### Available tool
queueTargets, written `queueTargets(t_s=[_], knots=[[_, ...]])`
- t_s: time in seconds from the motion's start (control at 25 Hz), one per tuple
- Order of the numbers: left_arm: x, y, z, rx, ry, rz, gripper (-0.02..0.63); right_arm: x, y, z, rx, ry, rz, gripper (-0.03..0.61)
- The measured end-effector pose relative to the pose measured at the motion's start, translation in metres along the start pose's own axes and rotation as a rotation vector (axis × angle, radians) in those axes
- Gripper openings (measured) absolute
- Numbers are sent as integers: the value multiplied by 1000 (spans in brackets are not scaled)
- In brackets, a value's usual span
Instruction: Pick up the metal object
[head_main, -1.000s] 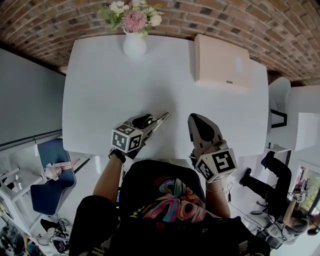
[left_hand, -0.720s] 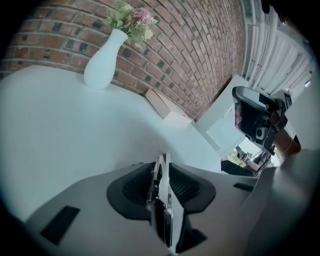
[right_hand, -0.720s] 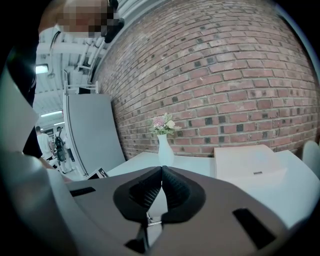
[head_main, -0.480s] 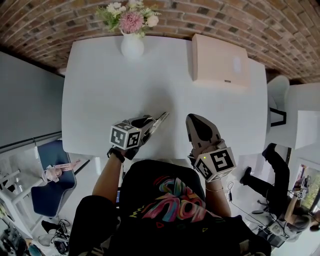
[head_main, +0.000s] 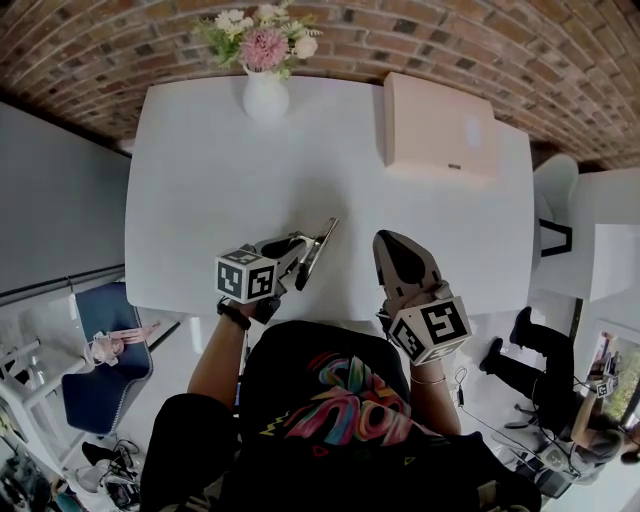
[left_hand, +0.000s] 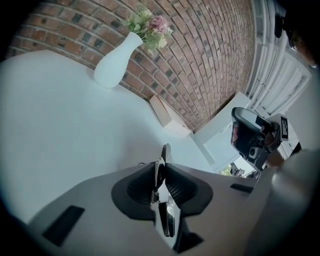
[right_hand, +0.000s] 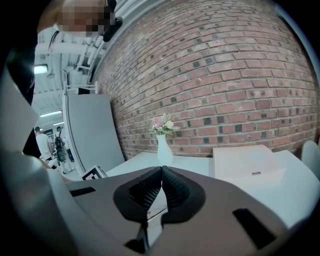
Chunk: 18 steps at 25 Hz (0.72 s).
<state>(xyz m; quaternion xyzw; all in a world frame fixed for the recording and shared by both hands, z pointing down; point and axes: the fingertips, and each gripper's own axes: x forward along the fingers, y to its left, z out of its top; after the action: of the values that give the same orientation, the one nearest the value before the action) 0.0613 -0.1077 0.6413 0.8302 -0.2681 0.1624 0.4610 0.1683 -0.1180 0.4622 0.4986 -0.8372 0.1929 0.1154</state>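
Note:
The metal object (head_main: 322, 237) is a slim shiny piece, near the front middle of the white table (head_main: 220, 160). It sits between the pads of my left gripper (head_main: 300, 250), whose jaws are closing and press on it. In the left gripper view the metal object (left_hand: 165, 151) pokes out past the left gripper (left_hand: 161, 167) and runs back between the pads. My right gripper (head_main: 393, 238) hangs over the table's front edge to the right, shut, and nothing shows between the pads of the right gripper (right_hand: 161, 170).
A white vase (head_main: 266, 95) with flowers stands at the table's far edge. A pale flat box (head_main: 440, 125) lies at the far right. A brick wall runs behind the table. White chairs (head_main: 585, 250) stand to the right.
The left gripper's jaws have come together on the metal object, and that gripper has drifted slightly left. The right gripper has barely moved.

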Motion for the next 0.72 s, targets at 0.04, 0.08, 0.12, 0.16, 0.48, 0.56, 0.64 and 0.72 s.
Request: queueTargets(t_s=[0.04, 0.08, 0.12, 0.16, 0.48, 0.56, 0.64, 0.72], knots=[[-1, -2, 3, -2, -13, -6, 72, 0, 0, 1, -1, -2, 0, 15], [-3, -5, 6, -6, -28, -14, 71, 0, 0, 2, -2, -5, 1, 15], [-4, -7, 9, -12, -44, -22, 69, 0, 1, 2, -3, -8, 2, 15], [-6, -9, 13, -18, -62, -29, 66, 0, 1, 3, -5, -10, 3, 15], [-25, -26, 45, -36, -196, -54, 60, -5, 4, 10, -23, -28, 7, 15], [-33, -31, 55, -35, -240, -59, 60, -7, 6, 13, -34, -36, 8, 16], [-42, -37, 66, -31, -283, -66, 60, -8, 7, 17, -49, -43, 9, 15], [-52, -44, 76, -17, -320, -71, 60, -10, 8, 21, -62, -50, 13, 15]])
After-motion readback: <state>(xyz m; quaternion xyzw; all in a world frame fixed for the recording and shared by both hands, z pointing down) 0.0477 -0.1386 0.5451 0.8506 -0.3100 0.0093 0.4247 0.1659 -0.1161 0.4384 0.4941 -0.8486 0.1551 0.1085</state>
